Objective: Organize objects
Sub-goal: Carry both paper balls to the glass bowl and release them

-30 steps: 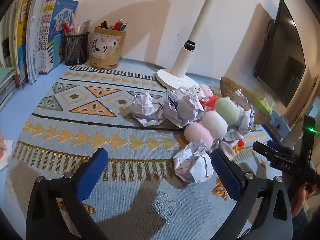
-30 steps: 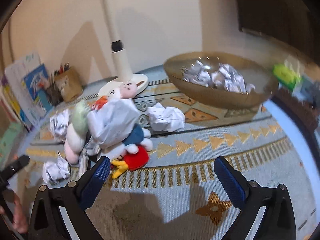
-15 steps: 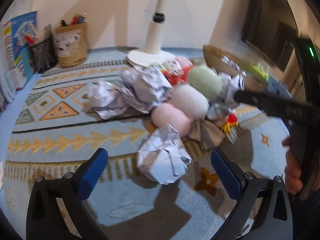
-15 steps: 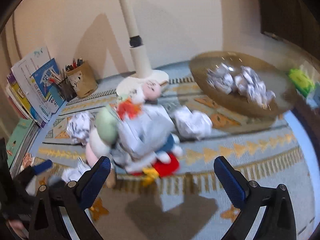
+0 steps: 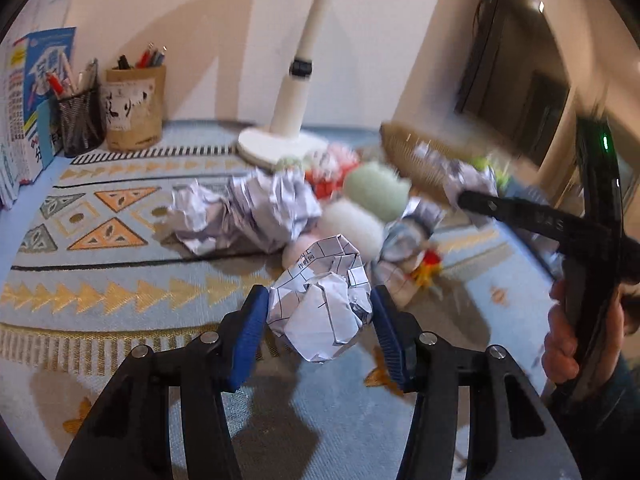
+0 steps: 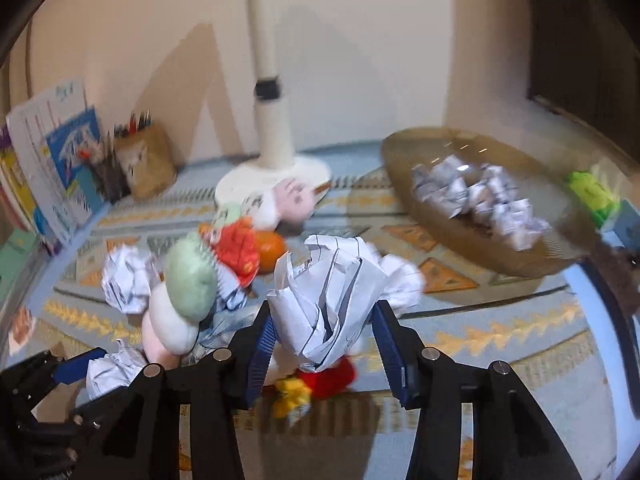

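Both grippers, spread wide a second ago with nothing between their blue pads, are now closing on crumpled paper at the same moment. Nearest the left wrist camera, the left gripper (image 5: 318, 312) has its pads against both flanks of a gridded paper ball (image 5: 324, 300) that sat loose on the patterned rug (image 5: 100, 280) a second ago; the ball now fills the gap from pad to pad at the front edge of the pile. In the right wrist view, the right gripper (image 6: 324, 338) pinches a larger wad of lined paper (image 6: 328, 300), which stands up between its pads above a red and yellow soft toy (image 6: 320, 380).

Just behind both catches lies the heap yet to be sorted: more paper balls (image 5: 248, 212) and a plush stick of pink, white and green rounds (image 6: 180, 300). Farther back, well apart from the pile, a woven basket (image 6: 440, 236) already holds several paper wads (image 6: 480, 204), so the paper appears bound there, though neither ball is clearly lifted yet. Beyond it stand the white lamp base (image 6: 272, 172), the pen holders (image 5: 134, 108) and upright books (image 5: 40, 92) against the wall. With two wads gripped at once, the clearing of the paper looks to be moving ahead, the toys remaining.
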The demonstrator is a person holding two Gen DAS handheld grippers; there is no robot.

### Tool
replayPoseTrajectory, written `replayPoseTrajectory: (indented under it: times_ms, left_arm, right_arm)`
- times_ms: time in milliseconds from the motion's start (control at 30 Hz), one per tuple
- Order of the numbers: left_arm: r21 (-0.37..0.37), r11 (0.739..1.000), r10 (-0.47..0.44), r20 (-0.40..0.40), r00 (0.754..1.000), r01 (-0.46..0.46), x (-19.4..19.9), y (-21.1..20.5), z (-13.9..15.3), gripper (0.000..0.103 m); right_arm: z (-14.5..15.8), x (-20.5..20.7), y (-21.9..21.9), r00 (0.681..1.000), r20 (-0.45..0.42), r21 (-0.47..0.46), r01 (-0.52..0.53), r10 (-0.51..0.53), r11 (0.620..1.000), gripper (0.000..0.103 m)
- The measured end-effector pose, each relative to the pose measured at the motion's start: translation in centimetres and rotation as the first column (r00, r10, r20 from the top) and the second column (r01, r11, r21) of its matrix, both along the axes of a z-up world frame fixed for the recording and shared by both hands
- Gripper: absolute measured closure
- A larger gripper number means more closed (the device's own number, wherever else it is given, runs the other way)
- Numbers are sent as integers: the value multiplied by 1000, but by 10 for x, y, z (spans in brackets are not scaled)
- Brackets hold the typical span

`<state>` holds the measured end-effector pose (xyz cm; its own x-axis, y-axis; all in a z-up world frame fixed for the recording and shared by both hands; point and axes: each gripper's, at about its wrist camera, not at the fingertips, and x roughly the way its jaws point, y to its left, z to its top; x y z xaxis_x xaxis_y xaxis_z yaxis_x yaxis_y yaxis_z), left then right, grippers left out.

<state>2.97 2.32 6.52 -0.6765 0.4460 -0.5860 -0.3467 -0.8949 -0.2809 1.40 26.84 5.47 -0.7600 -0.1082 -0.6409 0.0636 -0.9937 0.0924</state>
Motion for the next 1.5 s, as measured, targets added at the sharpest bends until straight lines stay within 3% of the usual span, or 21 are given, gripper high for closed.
replayPoseTrajectory:
  times_ms: [167, 300, 400, 467, 500, 533, 600, 833, 933, 967, 1067, 1200, 1300, 1500]
  left_arm:
    - [6, 1000, 20, 1, 1000, -20, 0, -1, 1, 53]
    - [-29, 999, 25, -10, 1000, -25, 0, 4, 0, 52]
    - [-33, 999, 20, -5, 1000, -20, -1, 3, 0, 52]
    - [-27, 999, 17, 5, 1000, -17, -2, 2, -1, 51]
    - [-23, 1000, 21, 6, 1000, -21, -2, 1, -1, 51]
    - [-17, 999, 27, 7, 1000, -27, -2, 0, -1, 51]
    - [-3, 1000, 28, 11, 1000, -28, -2, -2, -1, 51]
    - [-16, 1000, 20, 10, 1000, -20, -2, 1, -2, 51]
    - [-22, 999, 23, 7, 1000, -23, -2, 1, -2, 51]
    - [-22, 1000, 23, 8, 1000, -23, -2, 1, -2, 51]
    - [-29, 999, 22, 10, 1000, -22, -3, 2, -2, 51]
    - [-61, 998, 12, -3, 1000, -12, 0, 8, 0, 51]
    - [-40, 999, -34, -12, 999, 34, 6, 18, 14, 51]
    - [11, 992, -125, -119, 985, 128, 2, 64, 97, 51]
  right_arm:
    - [10, 32, 30, 991, 29, -144, -124, 129, 982, 54]
    - [-13, 51, 32, 969, 135, -104, -193, 206, 976, 53]
    - [-38, 52, 25, 933, 249, -77, -247, 259, 966, 53]
    - [-46, 49, 26, 933, 273, -41, -231, 234, 972, 52]
    - [-47, 48, 29, 936, 279, -39, -212, 214, 977, 47]
    - [-47, 46, 33, 939, 289, -46, -181, 187, 982, 33]
    - [-44, 49, 42, 952, 269, -81, -129, 146, 988, 24]
    - [-42, 72, 37, 971, 227, -168, -42, 80, 985, 15]
    - [-46, 67, 22, 969, 244, -160, -9, 49, 987, 15]
    - [-46, 64, 17, 968, 248, -150, 12, 26, 989, 17]
    - [-47, 60, 14, 967, 241, -123, 111, -78, 986, 34]
    - [-46, 64, 15, 974, 197, -119, 134, -109, 984, 59]
    - [-37, 68, 30, 979, 169, -169, 144, -116, 975, 59]
    - [19, 69, 83, 984, 80, -211, 175, -161, 962, 59]
